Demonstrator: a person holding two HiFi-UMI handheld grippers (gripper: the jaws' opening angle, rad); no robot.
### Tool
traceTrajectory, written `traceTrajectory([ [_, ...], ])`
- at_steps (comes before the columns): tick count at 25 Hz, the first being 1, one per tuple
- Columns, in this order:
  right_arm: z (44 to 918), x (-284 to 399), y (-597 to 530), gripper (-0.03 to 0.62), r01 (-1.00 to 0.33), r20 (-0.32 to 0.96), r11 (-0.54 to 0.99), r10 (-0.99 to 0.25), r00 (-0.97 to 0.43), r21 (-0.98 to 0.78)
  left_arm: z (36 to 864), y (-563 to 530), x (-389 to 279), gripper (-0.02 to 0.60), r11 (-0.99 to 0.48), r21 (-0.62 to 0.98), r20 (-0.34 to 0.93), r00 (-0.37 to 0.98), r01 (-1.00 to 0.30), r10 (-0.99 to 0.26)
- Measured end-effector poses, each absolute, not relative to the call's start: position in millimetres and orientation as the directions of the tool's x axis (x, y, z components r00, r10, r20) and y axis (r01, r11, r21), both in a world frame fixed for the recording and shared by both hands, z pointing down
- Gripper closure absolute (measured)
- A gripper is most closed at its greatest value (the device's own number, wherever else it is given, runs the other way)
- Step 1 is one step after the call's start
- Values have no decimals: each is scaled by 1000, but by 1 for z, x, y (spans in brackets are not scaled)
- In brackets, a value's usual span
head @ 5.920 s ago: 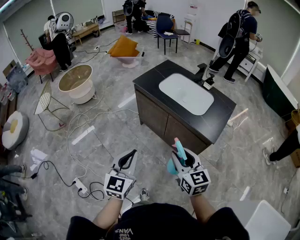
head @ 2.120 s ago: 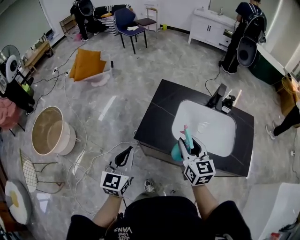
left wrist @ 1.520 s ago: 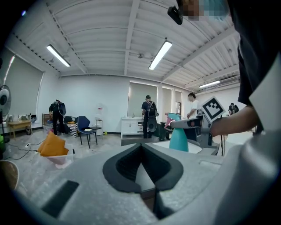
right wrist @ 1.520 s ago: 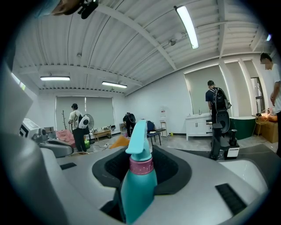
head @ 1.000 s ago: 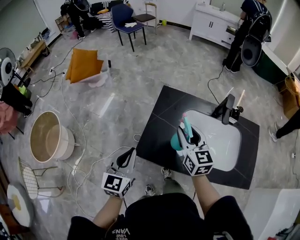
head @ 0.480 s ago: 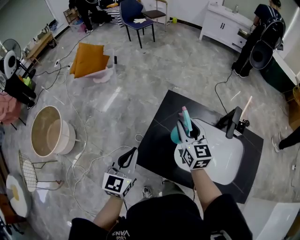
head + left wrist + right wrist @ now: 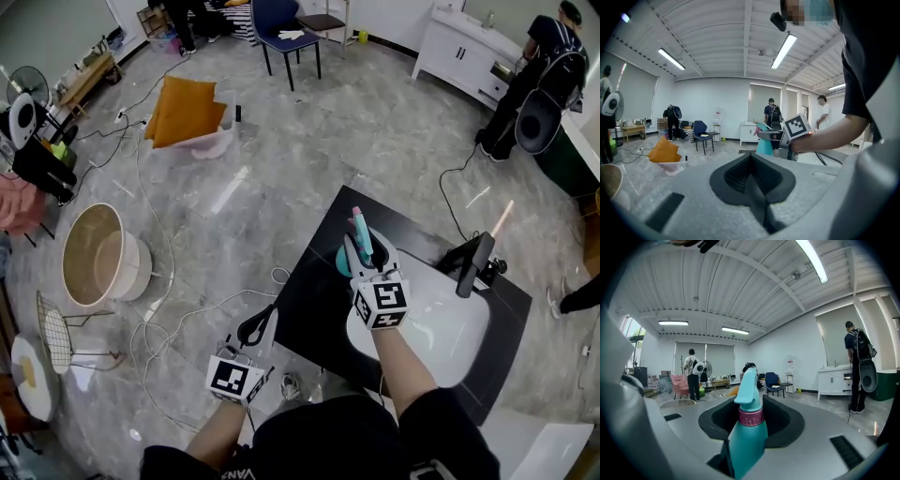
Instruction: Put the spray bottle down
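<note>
The right tool (image 7: 364, 251) grips the teal bottle (image 7: 748, 430), its jaws set fairly wide around the body. The bottle is upright, long axis vertical, with the spray head on top pointing far. It hangs over the bench's (image 7: 314, 286) left part, just left of the sink (image 7: 441, 323). The left tool (image 7: 751, 176), nearer, is closed and empty.

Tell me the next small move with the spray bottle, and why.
Probably lower the spray bottle onto the bare black countertop beside the white basin, then open the jaws. The right gripper clamps it upright, apparently above that countertop, and it is not yet set down.
</note>
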State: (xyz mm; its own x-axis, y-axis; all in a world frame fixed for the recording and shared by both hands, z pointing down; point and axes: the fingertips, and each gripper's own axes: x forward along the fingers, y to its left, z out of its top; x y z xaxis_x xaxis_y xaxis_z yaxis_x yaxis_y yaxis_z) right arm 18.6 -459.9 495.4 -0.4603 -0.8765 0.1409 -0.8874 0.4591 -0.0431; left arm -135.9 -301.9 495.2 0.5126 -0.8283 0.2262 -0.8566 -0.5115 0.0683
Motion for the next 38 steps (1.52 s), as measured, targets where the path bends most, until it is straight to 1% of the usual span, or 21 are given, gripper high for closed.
traceTrajectory([
  [13,518,19,-483,447,-895,108,443,-889,-446,-49,510,-310,-139,571,-484,74,254,486,-872,-836],
  [21,519,19,-485,445,-898,95,439,-893,-440,-33,514,-312,-136,571,-507,68,261,506,-859,-822],
  [30,523,19,-483,442,-900,120,432,-892,-435,-49,516,-309,-131,571,-517,81,268,518,-852,-812],
  [35,523,20,-481,413,-900,139,431,-890,-435,-60,515,-306,-131,571,-523,81,270,523,-849,-808],
  [38,522,21,-478,407,-900,145,431,-889,-435,-65,515,-303,-133,571,-527,83,268,528,-846,-806],
])
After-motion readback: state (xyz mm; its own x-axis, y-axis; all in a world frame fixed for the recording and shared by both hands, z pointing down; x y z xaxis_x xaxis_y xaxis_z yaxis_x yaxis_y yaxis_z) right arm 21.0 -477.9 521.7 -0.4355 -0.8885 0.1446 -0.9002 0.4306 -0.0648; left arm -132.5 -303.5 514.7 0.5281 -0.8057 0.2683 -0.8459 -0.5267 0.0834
